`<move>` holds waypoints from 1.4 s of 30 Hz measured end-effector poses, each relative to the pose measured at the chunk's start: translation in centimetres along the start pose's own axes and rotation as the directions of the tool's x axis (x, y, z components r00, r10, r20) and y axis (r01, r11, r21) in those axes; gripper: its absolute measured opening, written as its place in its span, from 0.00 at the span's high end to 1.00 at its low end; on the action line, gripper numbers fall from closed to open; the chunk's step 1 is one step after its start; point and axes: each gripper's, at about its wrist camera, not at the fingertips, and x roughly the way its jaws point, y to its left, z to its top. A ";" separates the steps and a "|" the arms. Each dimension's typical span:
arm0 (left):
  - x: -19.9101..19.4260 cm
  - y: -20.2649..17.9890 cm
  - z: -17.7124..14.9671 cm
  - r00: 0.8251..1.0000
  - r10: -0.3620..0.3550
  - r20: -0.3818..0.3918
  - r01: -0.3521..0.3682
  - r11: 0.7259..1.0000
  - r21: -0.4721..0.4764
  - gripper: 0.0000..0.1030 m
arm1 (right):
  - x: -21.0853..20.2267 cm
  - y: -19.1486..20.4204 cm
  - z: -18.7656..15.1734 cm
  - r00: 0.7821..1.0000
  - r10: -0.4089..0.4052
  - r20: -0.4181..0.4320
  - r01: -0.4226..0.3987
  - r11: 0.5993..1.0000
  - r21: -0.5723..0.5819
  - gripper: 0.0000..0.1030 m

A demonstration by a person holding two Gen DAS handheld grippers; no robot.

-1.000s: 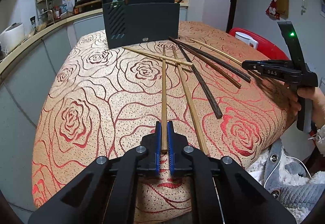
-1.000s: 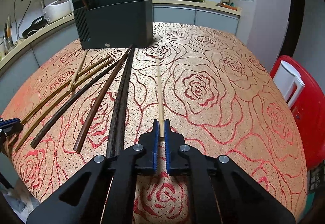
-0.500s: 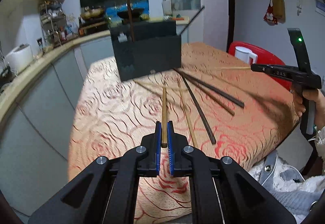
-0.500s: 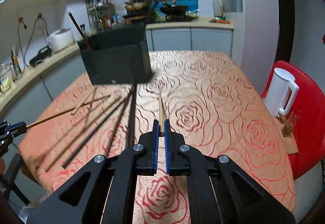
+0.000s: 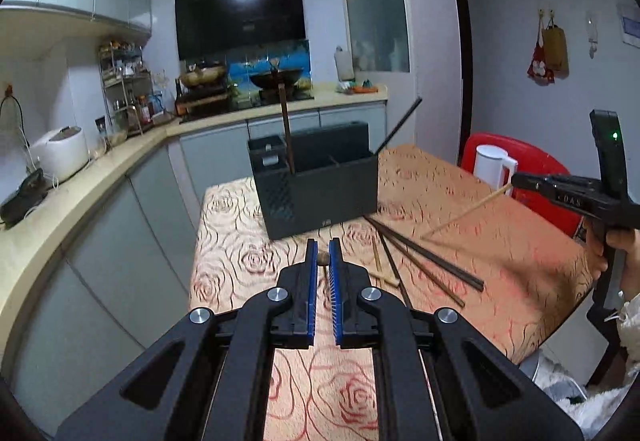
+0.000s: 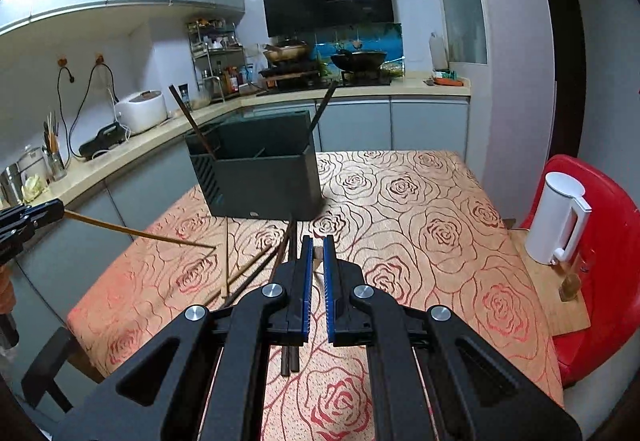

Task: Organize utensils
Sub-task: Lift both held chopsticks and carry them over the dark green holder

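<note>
My left gripper (image 5: pixel 323 243) is shut on the end of a light bamboo chopstick (image 5: pixel 323 259), held in the air and seen nearly end-on. The right wrist view shows that chopstick (image 6: pixel 136 232) slanting down from the left gripper (image 6: pixel 60 208). My right gripper (image 6: pixel 316 241) is shut on a second light chopstick (image 6: pixel 318 254), which also shows in the left wrist view (image 5: pixel 464 211). A black utensil holder (image 5: pixel 320 189) stands on the rose-patterned table (image 5: pixel 500 241) with two dark chopsticks in it. Several dark chopsticks (image 5: pixel 424 261) and one light chopstick (image 5: pixel 376 253) lie in front of it.
A white kettle (image 6: pixel 556 217) stands on a red chair (image 6: pixel 608 241) at the table's right side, next to a wooden board (image 6: pixel 552 305). A kitchen counter (image 5: pixel 80 201) with a rice cooker (image 5: pixel 60 157) runs close along the table's left edge.
Both grippers have risen, each lifting its light chopstick off the table into the air. The remaining chopsticks and the holder have stayed in place.
</note>
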 end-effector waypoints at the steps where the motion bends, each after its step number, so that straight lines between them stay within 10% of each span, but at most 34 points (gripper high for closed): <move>1: 0.0 0.1 0.2 1.000 0.001 0.000 -0.001 1.000 0.000 0.95 | 0.0 -0.1 0.2 1.000 0.005 0.000 -0.005 1.000 0.006 0.94; 42: 2.1 1.0 17.0 0.993 -0.009 0.119 0.011 1.000 -0.013 0.95 | 1.1 1.6 15.8 0.995 0.053 0.086 -0.051 0.998 -0.025 0.94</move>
